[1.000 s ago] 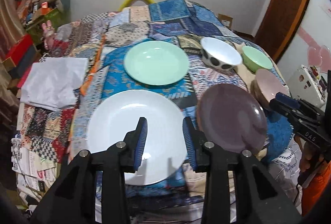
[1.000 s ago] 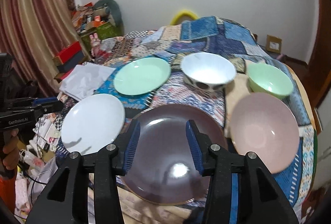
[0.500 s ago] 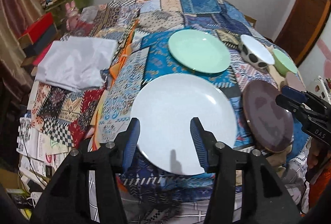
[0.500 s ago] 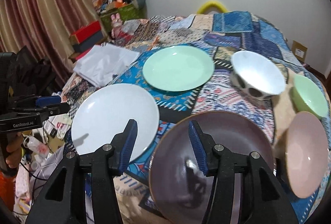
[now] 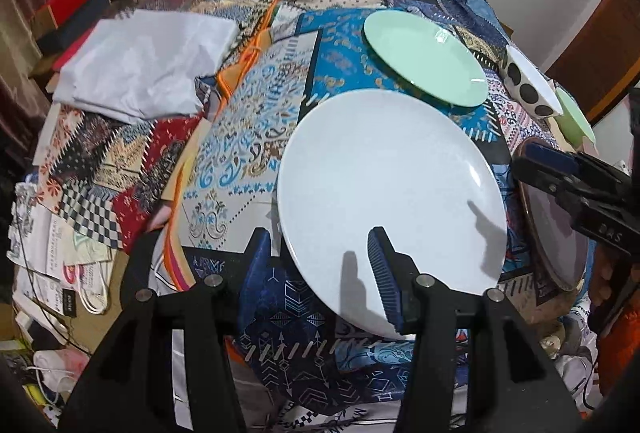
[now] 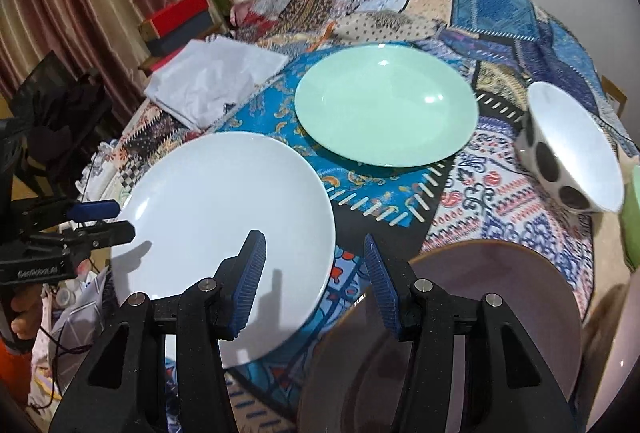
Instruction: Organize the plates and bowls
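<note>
both wrist views have swung lower and closer to the near edge of the patchwork-covered table [image 6: 500, 193] than a second ago, so the near plates now fill the frames. the left gripper [image 5: 320, 265] has widened over that second and is now held part open above the near-left rim of the white plate [image 5: 392, 189]; one pad is seen over the plate, the other over the cloth, and nothing is gripped. the right gripper [image 6: 316, 273] is also part open and empty, poised over the gap between the white plate and the brown plate [image 6: 460, 333]. this is judged to be an approach to a first pickup, with no stacking yet begun.

the dishes are all laid out singly and apart. the green plate [image 6: 386, 105] is set behind the white plate. the spotted white bowl [image 6: 572, 149] is seen at the right, with a green bowl [image 5: 576, 117] just beyond it. nothing is seen inside the spotted bowl or on any plate; the green bowl's inside is too cropped to tell. a folded white cloth [image 5: 148, 69] lies at the far left.
</note>
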A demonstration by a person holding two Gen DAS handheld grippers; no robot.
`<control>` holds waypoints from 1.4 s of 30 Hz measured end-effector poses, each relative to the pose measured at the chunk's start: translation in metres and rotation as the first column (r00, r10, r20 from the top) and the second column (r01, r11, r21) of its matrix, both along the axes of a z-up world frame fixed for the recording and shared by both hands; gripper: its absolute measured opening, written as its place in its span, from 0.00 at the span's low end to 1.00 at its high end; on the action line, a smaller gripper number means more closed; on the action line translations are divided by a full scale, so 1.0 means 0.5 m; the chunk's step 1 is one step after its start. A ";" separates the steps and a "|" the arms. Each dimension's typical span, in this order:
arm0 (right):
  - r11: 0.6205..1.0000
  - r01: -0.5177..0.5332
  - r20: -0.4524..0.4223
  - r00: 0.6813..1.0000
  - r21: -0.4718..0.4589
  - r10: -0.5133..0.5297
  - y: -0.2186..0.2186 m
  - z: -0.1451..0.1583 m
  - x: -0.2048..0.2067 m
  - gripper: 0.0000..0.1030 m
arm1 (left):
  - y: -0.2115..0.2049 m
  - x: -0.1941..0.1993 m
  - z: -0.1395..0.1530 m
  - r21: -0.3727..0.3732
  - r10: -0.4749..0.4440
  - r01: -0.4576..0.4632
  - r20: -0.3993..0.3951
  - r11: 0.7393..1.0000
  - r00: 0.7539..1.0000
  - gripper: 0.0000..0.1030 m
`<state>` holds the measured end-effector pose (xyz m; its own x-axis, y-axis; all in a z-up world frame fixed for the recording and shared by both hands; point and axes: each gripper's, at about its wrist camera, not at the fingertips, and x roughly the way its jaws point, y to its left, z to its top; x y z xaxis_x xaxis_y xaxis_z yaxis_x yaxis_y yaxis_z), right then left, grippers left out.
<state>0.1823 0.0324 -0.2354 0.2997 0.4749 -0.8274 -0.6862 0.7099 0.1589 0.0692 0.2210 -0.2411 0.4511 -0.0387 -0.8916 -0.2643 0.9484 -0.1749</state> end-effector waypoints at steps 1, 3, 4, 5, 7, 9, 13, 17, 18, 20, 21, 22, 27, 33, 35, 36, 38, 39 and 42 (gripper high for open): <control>1.000 -0.006 -0.007 1.000 -0.003 0.006 0.002 -0.004 0.003 0.44 | 0.001 0.000 -0.004 -0.007 -0.001 0.001 -0.002 1.000 1.000 0.49; 1.000 -0.015 -0.024 1.000 -0.022 0.014 0.007 -0.014 0.010 0.40 | 0.002 0.000 -0.013 -0.018 -0.005 0.005 -0.007 1.000 1.000 0.48; 0.999 -0.020 -0.031 0.999 -0.028 0.019 0.008 -0.018 0.013 0.37 | 0.002 0.000 -0.015 -0.020 -0.006 0.006 -0.007 1.000 1.000 0.47; 0.999 -0.026 -0.042 0.999 -0.038 0.024 0.011 -0.024 0.017 0.36 | 0.003 0.000 -0.018 -0.027 -0.008 0.008 -0.008 1.000 1.000 0.44; 0.998 -0.035 -0.055 0.998 -0.050 0.032 0.014 -0.031 0.021 0.32 | 0.004 -0.002 -0.025 -0.043 -0.012 0.012 -0.010 0.999 1.000 0.41; 0.997 -0.046 -0.068 0.997 -0.060 0.042 0.020 -0.037 0.023 0.31 | 0.006 -0.002 -0.031 -0.058 -0.009 0.008 -0.012 0.998 1.000 0.39; 0.994 -0.065 -0.080 0.995 -0.083 0.058 0.031 -0.048 0.025 0.30 | 0.010 0.001 -0.047 -0.090 -0.010 0.008 -0.025 0.996 1.000 0.36; 0.993 -0.072 -0.099 0.993 -0.092 0.063 0.042 -0.059 0.028 0.29 | 0.010 0.003 -0.053 -0.106 -0.013 0.010 -0.021 0.994 1.000 0.35; 0.993 -0.070 -0.100 0.993 -0.093 0.061 0.043 -0.060 0.030 0.29 | 0.010 0.003 -0.054 -0.111 -0.013 0.010 -0.020 0.994 1.000 0.35; 0.993 -0.074 -0.103 0.993 -0.096 0.064 0.046 -0.063 0.031 0.29 | 0.008 0.004 -0.057 -0.122 -0.016 0.014 -0.017 0.992 1.000 0.35; 0.992 -0.076 -0.104 0.992 -0.100 0.065 0.048 -0.064 0.033 0.30 | 0.008 0.004 -0.058 -0.127 -0.017 0.015 -0.016 0.992 1.000 0.35; 0.992 -0.077 -0.104 0.992 -0.103 0.066 0.050 -0.066 0.033 0.30 | 0.006 0.005 -0.058 -0.130 -0.019 0.017 -0.016 0.991 1.000 0.35; 0.993 -0.065 -0.104 0.993 -0.094 0.056 0.048 -0.064 0.034 0.30 | -0.002 0.006 -0.058 -0.126 -0.023 0.021 -0.012 0.992 1.000 0.35; 0.997 -0.037 -0.105 0.994 -0.074 0.029 0.039 -0.058 0.029 0.28 | -0.003 0.004 -0.051 -0.119 -0.004 0.002 -0.016 0.993 1.000 0.35; 0.998 -0.030 -0.106 0.994 -0.063 0.023 0.034 -0.054 0.027 0.27 | -0.003 0.002 -0.048 -0.120 0.003 -0.004 -0.015 0.993 1.000 0.35; 0.998 -0.029 -0.102 0.995 -0.059 0.023 0.032 -0.051 0.026 0.27 | -0.001 0.001 -0.047 -0.123 0.006 -0.008 -0.016 0.992 1.000 0.35; 0.999 -0.023 -0.093 0.995 -0.046 0.019 0.029 -0.041 0.023 0.27 | 0.000 -0.001 -0.044 -0.125 0.012 -0.014 -0.014 0.992 1.000 0.35; 0.999 -0.020 -0.091 0.996 -0.042 0.017 0.027 -0.038 0.022 0.27 | 0.001 -0.002 -0.041 -0.126 0.015 -0.017 -0.012 0.992 1.000 0.35; 1.000 -0.012 -0.079 0.997 -0.024 0.010 0.020 -0.025 0.020 0.27 | 0.000 -0.004 -0.029 -0.131 0.020 -0.020 0.002 0.991 1.000 0.35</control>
<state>0.1924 0.0425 -0.2481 0.2282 0.4570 -0.8597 -0.6799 0.7068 0.1952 0.0670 0.2212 -0.2557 0.4558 -0.1460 -0.8780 -0.2823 0.9118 -0.2982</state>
